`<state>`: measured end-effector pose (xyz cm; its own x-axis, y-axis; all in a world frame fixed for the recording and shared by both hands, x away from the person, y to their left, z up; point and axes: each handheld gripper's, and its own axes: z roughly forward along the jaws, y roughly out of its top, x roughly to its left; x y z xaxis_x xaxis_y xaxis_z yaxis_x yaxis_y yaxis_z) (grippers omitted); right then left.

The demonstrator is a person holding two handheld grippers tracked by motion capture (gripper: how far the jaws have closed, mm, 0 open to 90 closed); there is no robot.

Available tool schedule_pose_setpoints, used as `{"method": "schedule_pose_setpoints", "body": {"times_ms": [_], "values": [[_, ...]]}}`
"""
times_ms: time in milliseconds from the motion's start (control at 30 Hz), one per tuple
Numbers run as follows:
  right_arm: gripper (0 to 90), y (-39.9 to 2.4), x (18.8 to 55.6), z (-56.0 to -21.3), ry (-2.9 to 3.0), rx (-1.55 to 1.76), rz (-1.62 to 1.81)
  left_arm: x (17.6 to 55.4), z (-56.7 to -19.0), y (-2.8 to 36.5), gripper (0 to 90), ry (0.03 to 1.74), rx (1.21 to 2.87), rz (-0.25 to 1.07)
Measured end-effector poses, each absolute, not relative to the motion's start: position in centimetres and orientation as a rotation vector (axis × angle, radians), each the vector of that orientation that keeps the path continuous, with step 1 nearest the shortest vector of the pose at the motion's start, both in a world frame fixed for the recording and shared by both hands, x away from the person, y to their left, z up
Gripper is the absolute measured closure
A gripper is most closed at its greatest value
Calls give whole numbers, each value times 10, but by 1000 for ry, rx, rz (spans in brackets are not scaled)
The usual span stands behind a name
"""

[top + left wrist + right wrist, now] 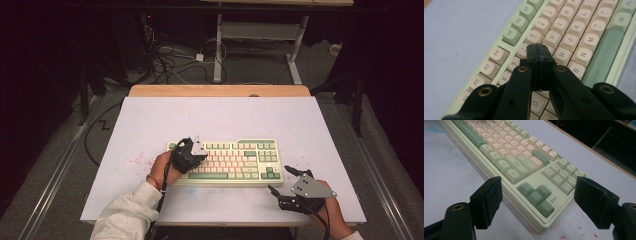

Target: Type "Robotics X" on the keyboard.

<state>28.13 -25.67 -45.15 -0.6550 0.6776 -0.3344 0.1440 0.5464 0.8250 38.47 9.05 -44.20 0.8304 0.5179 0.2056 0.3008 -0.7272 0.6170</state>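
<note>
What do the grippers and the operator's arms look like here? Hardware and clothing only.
Both are black two-jaw units with brass-coloured pivot screws. The left gripper and right gripper each carry a grey three-cornered plate and trail a black cable. The left arm wears a light grey sleeve.

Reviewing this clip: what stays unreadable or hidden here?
- Left tool, left gripper view: its shut jaws cover the keys beneath, so contact with the green and cream plastic keyboard cannot be told.
- High view: key legends too small.
- Right gripper view: far key rows blurred; right tool bodies cut off by the bottom edge.
</note>
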Motion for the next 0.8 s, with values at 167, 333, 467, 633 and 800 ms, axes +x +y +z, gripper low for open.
{"method": "schedule_pose_setpoints", "body": {"times_ms": [167, 333, 467, 633, 800], "values": [[236, -257, 282, -452, 2135, 656, 1055, 389, -446, 88, 875, 616, 2433, 487], [236, -256, 282, -452, 2141, 653, 1051, 390, -448, 85, 875, 611, 2446, 495], [236, -257, 281, -451, 2136, 660, 1056, 386, -440, 89, 875, 591, 2414, 519], [236, -257, 281, -450, 2131, 661, 1057, 380, -431, 97, 874, 582, 2356, 542], [236, -257, 281, -451, 2134, 660, 1059, 377, -425, 105, 874, 579, 2326, 572]]}}
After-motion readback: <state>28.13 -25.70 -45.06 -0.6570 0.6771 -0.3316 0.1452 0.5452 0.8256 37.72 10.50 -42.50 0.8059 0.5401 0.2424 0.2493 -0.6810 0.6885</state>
